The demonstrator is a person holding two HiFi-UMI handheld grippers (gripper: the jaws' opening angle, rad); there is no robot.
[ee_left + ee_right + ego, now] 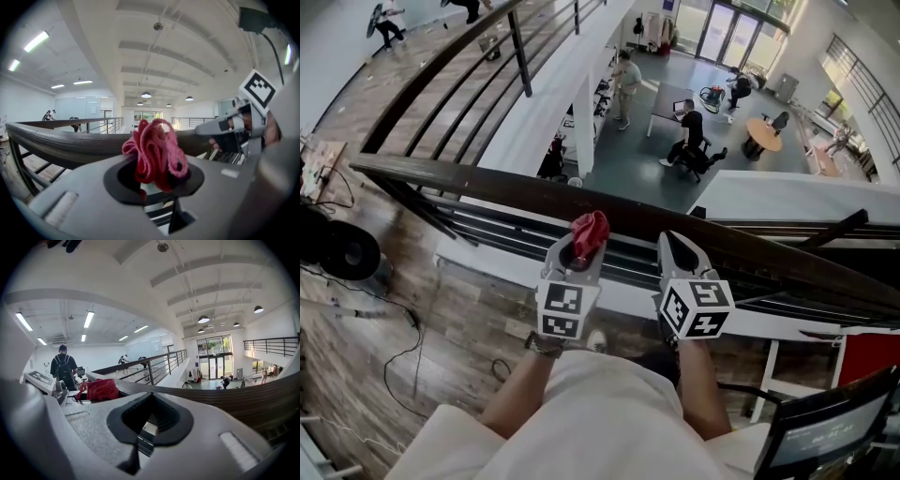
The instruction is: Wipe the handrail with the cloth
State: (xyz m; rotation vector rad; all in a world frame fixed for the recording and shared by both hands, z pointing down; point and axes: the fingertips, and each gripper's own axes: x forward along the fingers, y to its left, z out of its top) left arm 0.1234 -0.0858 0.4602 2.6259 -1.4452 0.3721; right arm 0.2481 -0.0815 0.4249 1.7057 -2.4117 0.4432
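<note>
A dark wooden handrail (pixel 487 183) runs from the left to the lower right across the head view. My left gripper (pixel 580 247) is just on the near side of it, shut on a bunched red cloth (pixel 591 232) that sticks up at the rail's near edge. In the left gripper view the cloth (pixel 157 153) fills the jaws of my left gripper (pixel 154 182), with the handrail (pixel 65 143) right behind it. My right gripper (pixel 676 247) is beside it to the right, shut and holding nothing. The right gripper view shows my right gripper (pixel 150 423), the handrail (pixel 243 399) and the cloth (pixel 101 389).
Thin horizontal bars (pixel 516 234) run under the rail. Beyond it is a drop to a lower floor with several people and tables (pixel 763 134). Cables and a black round object (pixel 349 251) lie on the wooden floor at left. A monitor (pixel 830 431) stands at lower right.
</note>
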